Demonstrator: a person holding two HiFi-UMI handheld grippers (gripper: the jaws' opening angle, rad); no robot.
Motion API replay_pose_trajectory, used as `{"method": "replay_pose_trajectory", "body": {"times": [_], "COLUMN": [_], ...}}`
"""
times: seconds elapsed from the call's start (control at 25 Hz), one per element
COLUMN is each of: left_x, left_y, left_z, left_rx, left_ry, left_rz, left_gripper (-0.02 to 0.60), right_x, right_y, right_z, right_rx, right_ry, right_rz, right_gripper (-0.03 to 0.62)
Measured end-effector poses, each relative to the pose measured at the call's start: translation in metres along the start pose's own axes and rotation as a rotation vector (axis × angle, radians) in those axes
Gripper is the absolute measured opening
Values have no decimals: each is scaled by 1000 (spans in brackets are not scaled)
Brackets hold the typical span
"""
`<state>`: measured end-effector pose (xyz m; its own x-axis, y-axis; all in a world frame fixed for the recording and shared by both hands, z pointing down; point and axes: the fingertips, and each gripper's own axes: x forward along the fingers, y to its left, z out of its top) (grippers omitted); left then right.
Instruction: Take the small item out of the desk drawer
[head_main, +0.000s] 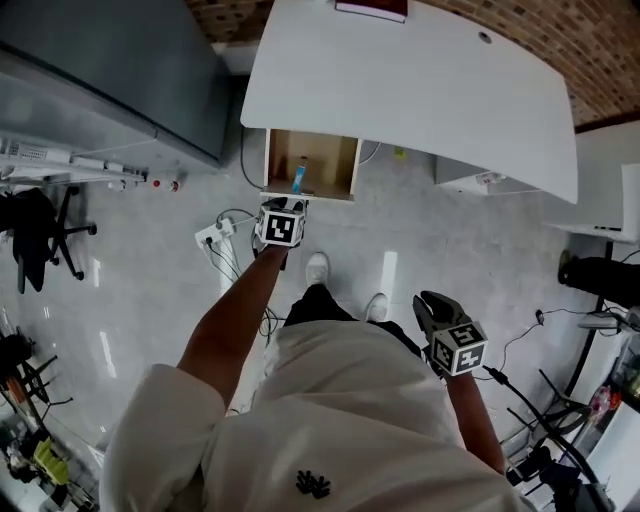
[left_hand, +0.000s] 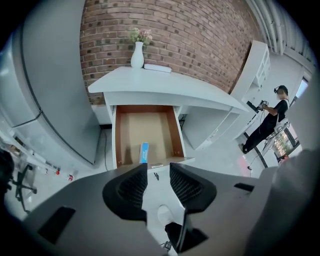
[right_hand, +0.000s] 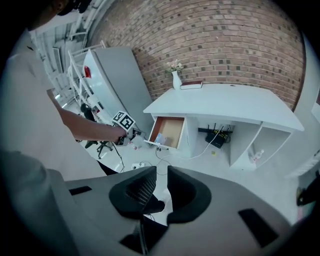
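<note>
The white desk (head_main: 420, 90) has its wooden drawer (head_main: 270, 160) pulled out. A small blue item (head_main: 298, 180) lies near the drawer's front edge, and shows as the same blue item (left_hand: 144, 151) in the left gripper view. My left gripper (head_main: 285, 204) hangs just in front of the drawer's front panel, short of the item. Its jaws (left_hand: 158, 172) stand open with nothing between them. My right gripper (head_main: 432, 303) is held low beside my right hip, far from the drawer (right_hand: 167, 131). A narrow gap shows between the right gripper's (right_hand: 161, 175) jaws, and nothing is in it.
A grey cabinet (head_main: 120, 70) stands left of the desk. A power strip with cables (head_main: 215, 235) lies on the floor below the drawer, near my shoes (head_main: 317, 268). A vase (left_hand: 137, 55) and a book (head_main: 372, 8) sit on the desk. Another person (left_hand: 272, 112) stands far right.
</note>
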<state>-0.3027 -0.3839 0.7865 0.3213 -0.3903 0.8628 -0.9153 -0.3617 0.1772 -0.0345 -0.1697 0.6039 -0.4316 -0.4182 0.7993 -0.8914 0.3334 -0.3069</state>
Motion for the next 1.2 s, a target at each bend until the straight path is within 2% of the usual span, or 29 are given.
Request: {"method": "replay_pose_trajectory", "body": {"times": [0.12,0.28,0.44,0.52,0.96,1.04,1.2], "left_x": [33,67,109,125,193,199,208], "left_y": [21,39,43,49,69,72,76], "left_z": [18,22,28,30,39,37,35], "left_rx": [9,26,9,19,43,47,53], "left_ry": [8,82,91,102,160,170,184], "left_rz": [10,23,-20,-18,32,30,35], "left_gripper": [152,170,186,189,198,196,123], "right_x": [8,14,19,20,32,34,34], "right_y": [-1,0,-3,-5,-11,-11,-14], "right_z": [3,-1,-7,-9,-19,-18,-16], "right_rx": [37,87,130,151,190,192,194], "right_ry": [21,52,82,93,163,166,173], "right_rz": [-38,-82,-128,-151,-165,-171,-177], "right_gripper": [92,92,92,92,92,92,92]}}
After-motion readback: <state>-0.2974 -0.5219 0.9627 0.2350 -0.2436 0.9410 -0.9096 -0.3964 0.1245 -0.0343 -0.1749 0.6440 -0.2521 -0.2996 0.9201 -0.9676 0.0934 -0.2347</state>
